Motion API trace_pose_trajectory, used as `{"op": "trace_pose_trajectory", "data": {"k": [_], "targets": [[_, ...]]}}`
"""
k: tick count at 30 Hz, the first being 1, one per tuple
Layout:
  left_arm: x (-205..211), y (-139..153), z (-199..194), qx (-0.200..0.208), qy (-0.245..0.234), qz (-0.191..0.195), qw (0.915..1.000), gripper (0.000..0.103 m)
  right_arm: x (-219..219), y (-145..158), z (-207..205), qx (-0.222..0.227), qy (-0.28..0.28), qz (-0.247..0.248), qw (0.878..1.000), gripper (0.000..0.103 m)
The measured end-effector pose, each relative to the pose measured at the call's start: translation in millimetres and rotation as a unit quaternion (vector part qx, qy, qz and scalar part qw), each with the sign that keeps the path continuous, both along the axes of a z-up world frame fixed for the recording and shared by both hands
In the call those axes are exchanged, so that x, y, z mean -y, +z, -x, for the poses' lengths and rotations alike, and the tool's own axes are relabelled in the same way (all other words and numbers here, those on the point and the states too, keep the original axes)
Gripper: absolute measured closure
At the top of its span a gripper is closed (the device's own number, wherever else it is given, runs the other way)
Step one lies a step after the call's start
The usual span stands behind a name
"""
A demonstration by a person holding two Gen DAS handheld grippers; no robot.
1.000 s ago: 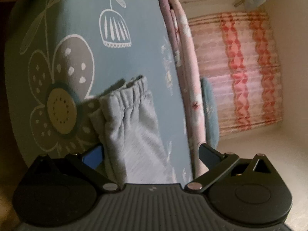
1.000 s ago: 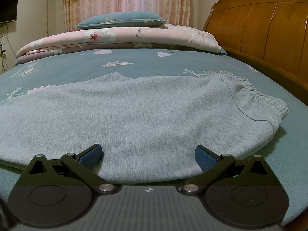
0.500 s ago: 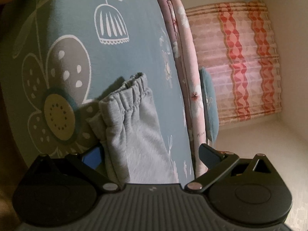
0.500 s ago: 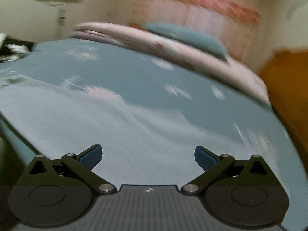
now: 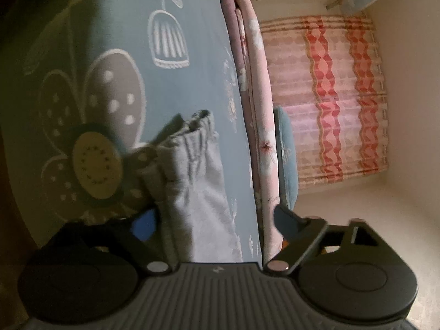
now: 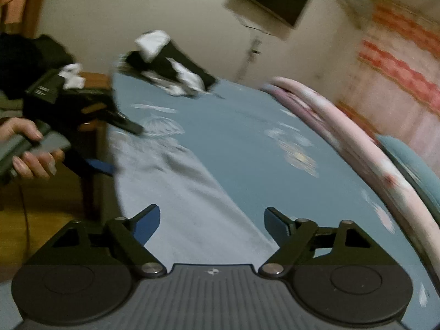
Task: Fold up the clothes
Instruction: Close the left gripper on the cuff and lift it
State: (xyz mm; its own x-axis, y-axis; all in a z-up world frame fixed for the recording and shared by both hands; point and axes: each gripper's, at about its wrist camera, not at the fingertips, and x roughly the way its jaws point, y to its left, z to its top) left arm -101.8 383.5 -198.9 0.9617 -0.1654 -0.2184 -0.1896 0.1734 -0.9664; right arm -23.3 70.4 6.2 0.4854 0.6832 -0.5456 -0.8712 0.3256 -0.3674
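Dark clothes pile (image 6: 170,63) beyond grey garment (image 6: 198,206)

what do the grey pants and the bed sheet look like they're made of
Grey pants: soft matte knit, likely cotton jersey or fleece, judging by the heathered surface and gathered elastic waistband. Sheet: smooth, thin woven fabric, probably cotton or a blend, with flat printed flowers; no sheen visible.

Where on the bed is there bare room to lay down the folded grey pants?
Bare sheet lies between the grey pants and the pink quilt. The far corner is crowded with black and white clothes, and the pants' waistband sits between the closing left tongs.
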Motion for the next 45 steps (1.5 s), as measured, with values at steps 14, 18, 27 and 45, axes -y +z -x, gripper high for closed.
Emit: {"op": "trace_pose_trajectory", "data": {"k": [14, 18, 27, 45], "targets": [[-3.4, 2.2, 12.0, -0.029, -0.006, -0.031, 0.9991, 0.091, -80.8, -43.2, 28.3, 0.016, 0.073, 0.061, 0.995, 0.021], [-2.4, 14.4, 13.6, -0.015, -0.010, -0.037, 0.9992, 0.091, -102.3, -60.7, 43.4, 0.059, 0.082, 0.094, 0.990, 0.036], [-2.1, 15.9, 17.2, 0.002, -0.013, -0.025, 0.9996, 0.091, -134.5, -96.2, 58.7, 0.164, 0.050, 0.156, 0.973, 0.092], [-0.5, -3.7, -37.6, -0.017, 0.002, 0.035, 0.9992, 0.049, -131.0, -78.3, 55.1, 0.125, 0.035, 0.126, 0.984, 0.093]]}}
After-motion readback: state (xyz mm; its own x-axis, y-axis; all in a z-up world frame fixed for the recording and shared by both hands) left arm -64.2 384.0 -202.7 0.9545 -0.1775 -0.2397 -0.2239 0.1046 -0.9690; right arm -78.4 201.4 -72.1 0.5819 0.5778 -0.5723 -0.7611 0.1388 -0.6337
